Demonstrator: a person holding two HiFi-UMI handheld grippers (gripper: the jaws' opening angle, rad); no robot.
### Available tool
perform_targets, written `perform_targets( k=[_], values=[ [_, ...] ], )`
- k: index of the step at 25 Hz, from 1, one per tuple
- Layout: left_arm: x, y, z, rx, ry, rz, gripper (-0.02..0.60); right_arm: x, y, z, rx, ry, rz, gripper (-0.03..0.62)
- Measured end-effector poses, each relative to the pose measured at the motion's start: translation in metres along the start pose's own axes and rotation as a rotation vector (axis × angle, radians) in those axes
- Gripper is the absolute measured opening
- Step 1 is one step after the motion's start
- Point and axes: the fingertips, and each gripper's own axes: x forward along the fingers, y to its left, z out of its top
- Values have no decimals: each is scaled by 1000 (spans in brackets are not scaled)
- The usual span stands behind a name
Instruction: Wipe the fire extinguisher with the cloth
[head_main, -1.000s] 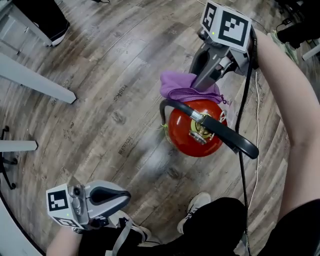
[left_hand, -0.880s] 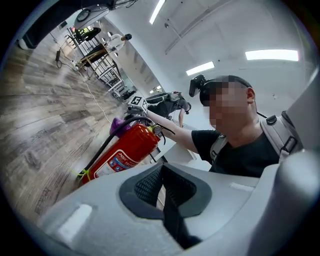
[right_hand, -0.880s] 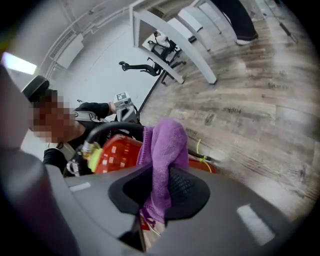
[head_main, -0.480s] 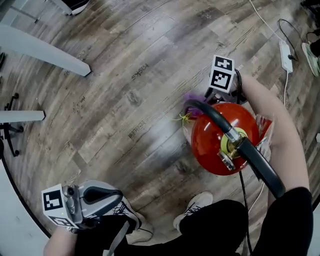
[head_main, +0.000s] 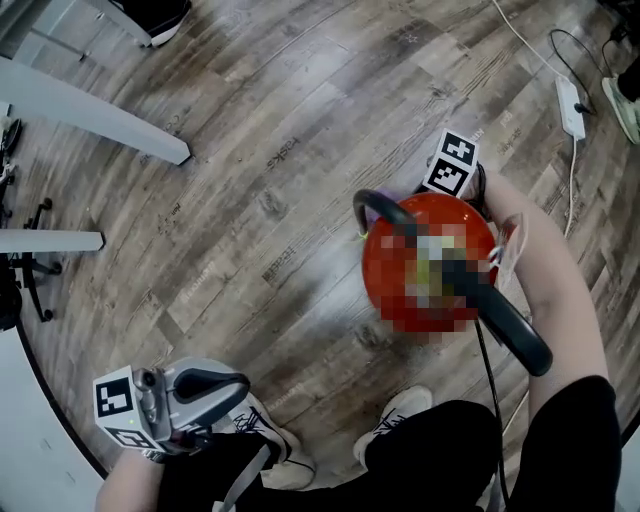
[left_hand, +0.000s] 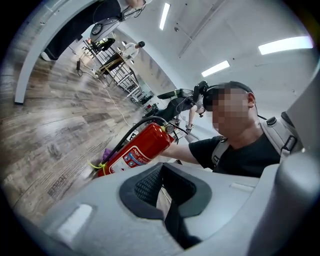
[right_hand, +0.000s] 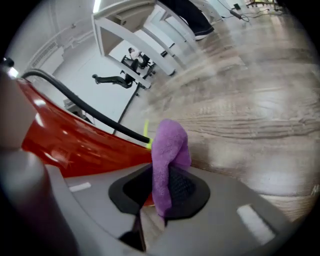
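Right gripper view: the right tool (right_hand: 161, 192) pinches a purple cloth (right_hand: 169, 145) between its pads, just beside the red fire extinguisher (right_hand: 75, 145), which stands on the wooden floor (right_hand: 260, 115). The left tool (left_hand: 162, 200), its jaws together and empty, hangs well apart from the extinguisher.

We see a wood-plank floor (head_main: 260, 130), a white table leg (head_main: 95, 118) crossing its upper left, and a white power strip (head_main: 571, 107) with its cable (head_main: 520, 37) at upper right.

Fire extinguisher (head_main: 395, 270) upright on floor (head_main: 280, 130); right tool (right_hand: 160, 187) with cloth (right_hand: 167, 150) just behind it — left tool (left_hand: 162, 187) well apart, lower left.
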Motion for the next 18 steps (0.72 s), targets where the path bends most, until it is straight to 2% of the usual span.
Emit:
perform_targets(
  k=[4,7,12,18],
  values=[
    [11,-8,5,47,29,-58,2,-66,80,37,-72,-80,174,67],
    [21,-14,11,99,30,-109,2,-122,140,65,-161,-154,208,67],
    [37,-14,29,141,0,-188,2,-187,205,92,-247,-261,103,66],
    [53,-19,59,188,-82,-262,2,-233,235,102,-249,-381,-72,69]
  ],
)
